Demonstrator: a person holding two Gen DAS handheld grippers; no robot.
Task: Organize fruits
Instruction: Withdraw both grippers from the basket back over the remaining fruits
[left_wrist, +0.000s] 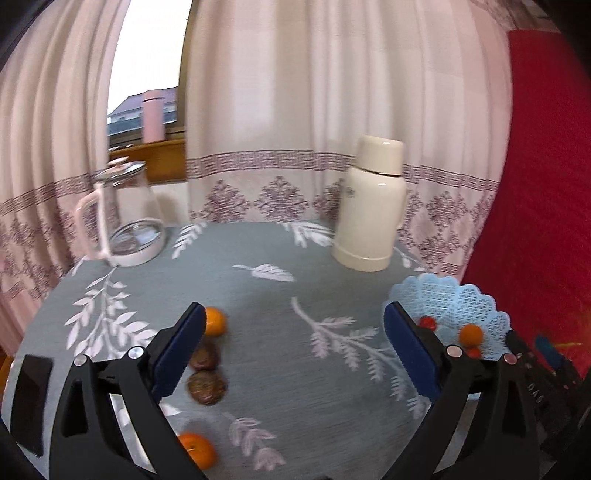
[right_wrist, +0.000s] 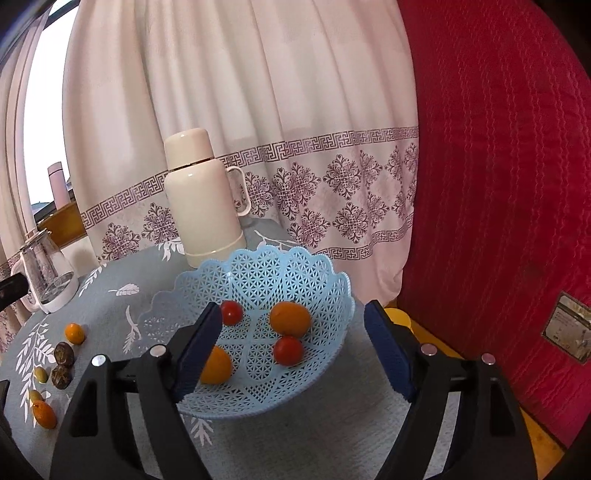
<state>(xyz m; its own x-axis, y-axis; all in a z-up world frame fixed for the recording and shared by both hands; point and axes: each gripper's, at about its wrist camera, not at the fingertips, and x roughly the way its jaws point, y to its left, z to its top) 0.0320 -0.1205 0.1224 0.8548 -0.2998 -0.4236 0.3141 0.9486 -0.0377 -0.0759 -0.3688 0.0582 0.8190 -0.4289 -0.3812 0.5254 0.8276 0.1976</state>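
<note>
The light blue lattice basket (right_wrist: 258, 258) holds two orange fruits (right_wrist: 290, 319) and two red tomatoes (right_wrist: 288, 350). One of the oranges (right_wrist: 218, 367) is partly hidden behind a finger. My right gripper (right_wrist: 293, 314) hangs open just above the basket's near side, with nothing between its pads. My left gripper (left_wrist: 295, 317) is wide open over the grey leaf-print tablecloth and holds nothing. By its left finger lie an orange fruit (left_wrist: 215, 321), two brown wrinkled fruits (left_wrist: 206, 386) and another orange fruit (left_wrist: 197, 452). The right wrist view also shows two small green fruits (right_wrist: 40, 374) there.
A cream thermos (left_wrist: 369, 206) stands at the back of the round table, just behind the basket (left_wrist: 454, 306). A glass jug (left_wrist: 122, 218) stands at the back left. Patterned curtains hang close behind. A red cloth (right_wrist: 498, 184) covers the right side.
</note>
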